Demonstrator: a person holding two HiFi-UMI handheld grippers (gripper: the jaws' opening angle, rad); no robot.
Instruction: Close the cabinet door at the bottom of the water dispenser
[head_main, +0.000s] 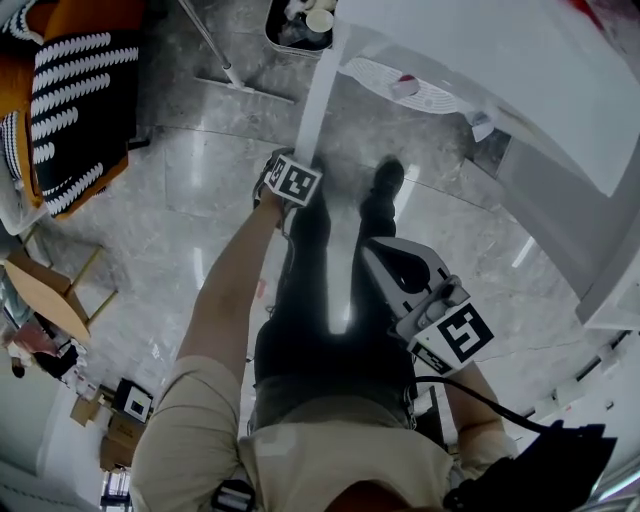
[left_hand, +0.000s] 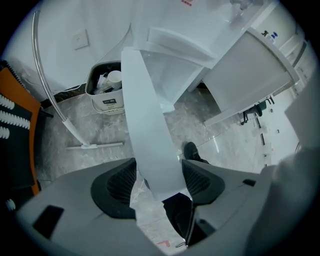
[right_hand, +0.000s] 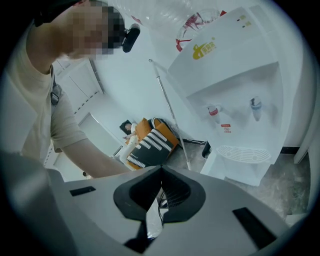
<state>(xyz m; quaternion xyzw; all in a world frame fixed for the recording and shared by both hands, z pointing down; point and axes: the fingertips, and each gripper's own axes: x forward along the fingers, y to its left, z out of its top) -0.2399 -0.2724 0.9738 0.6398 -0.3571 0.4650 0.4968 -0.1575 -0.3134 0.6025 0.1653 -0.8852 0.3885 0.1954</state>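
The white water dispenser (right_hand: 235, 75) stands ahead, its drip tray (head_main: 400, 90) above the bottom cabinet. The cabinet door (head_main: 318, 105) stands out from it, a narrow white strip seen edge-on. My left gripper (head_main: 290, 185) points steeply down over the door's top edge. In the left gripper view the door (left_hand: 147, 125) runs between the jaws of the left gripper (left_hand: 159, 180). They are open, with a sliver of floor between the left pad (left_hand: 120, 185) and the door. My right gripper (head_main: 378, 252) hangs over the person's legs, away from the door. The right gripper (right_hand: 161, 170) is shut on nothing.
A waste bin (head_main: 300, 25) with cups stands left of the dispenser. A thin pole on a floor stand (head_main: 225, 70) is beside it. An orange seat with a striped cushion (head_main: 70, 100) is at far left. A white panel (head_main: 560, 180) stands at right. The person's shoe (head_main: 385, 180) rests on the marble floor.
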